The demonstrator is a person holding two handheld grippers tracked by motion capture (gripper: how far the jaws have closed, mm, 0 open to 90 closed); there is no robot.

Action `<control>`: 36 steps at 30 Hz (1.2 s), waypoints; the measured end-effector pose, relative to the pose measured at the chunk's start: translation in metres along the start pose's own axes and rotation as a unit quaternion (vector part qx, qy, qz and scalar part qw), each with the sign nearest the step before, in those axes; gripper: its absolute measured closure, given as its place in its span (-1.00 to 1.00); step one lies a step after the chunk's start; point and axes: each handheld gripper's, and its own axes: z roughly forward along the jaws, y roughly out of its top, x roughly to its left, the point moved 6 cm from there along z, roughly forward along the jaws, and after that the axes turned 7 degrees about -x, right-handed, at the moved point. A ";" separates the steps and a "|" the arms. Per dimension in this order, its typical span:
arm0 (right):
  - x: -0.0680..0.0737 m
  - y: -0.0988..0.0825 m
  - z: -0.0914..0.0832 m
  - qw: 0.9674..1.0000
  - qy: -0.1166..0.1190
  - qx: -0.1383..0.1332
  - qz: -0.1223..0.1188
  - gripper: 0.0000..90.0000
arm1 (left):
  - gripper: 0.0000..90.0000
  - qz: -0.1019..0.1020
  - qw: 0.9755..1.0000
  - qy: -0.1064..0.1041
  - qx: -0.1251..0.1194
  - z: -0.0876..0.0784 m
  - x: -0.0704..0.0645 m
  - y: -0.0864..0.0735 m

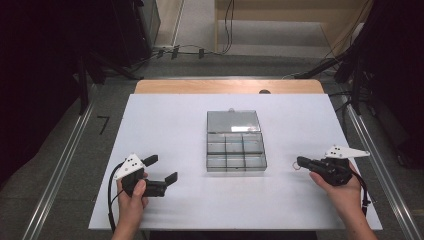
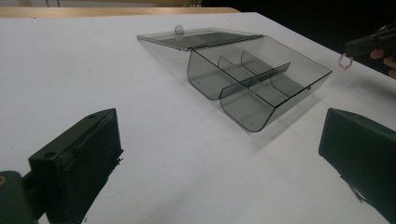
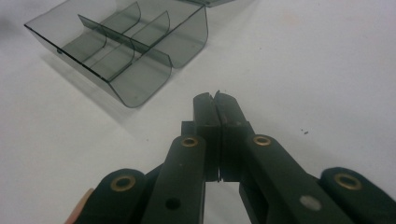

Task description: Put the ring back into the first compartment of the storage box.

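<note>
Holding a tiny ring (image 1: 296,165) at their tips, the right tongs (image 1: 301,161) are squeezed together on it, just above the white bench (image 1: 165,120). The left tongs (image 1: 163,169) rest wide apart with nothing between them. The clear box (image 1: 235,148) sits open in the middle. It looks like the carrying step: next, the ring must go over one little compartment and be let go.

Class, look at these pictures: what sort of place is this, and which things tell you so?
Probably a lab or recording room: a white table holding just a clear smoky plastic compartment box, black curtains at the sides, and cables across a grey floor.
</note>
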 end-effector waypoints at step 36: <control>0.019 0.048 0.024 0.999 0.022 -0.030 -0.011 0.93 | -1.00 -0.005 1.000 -0.001 -0.015 -0.003 0.003 0.003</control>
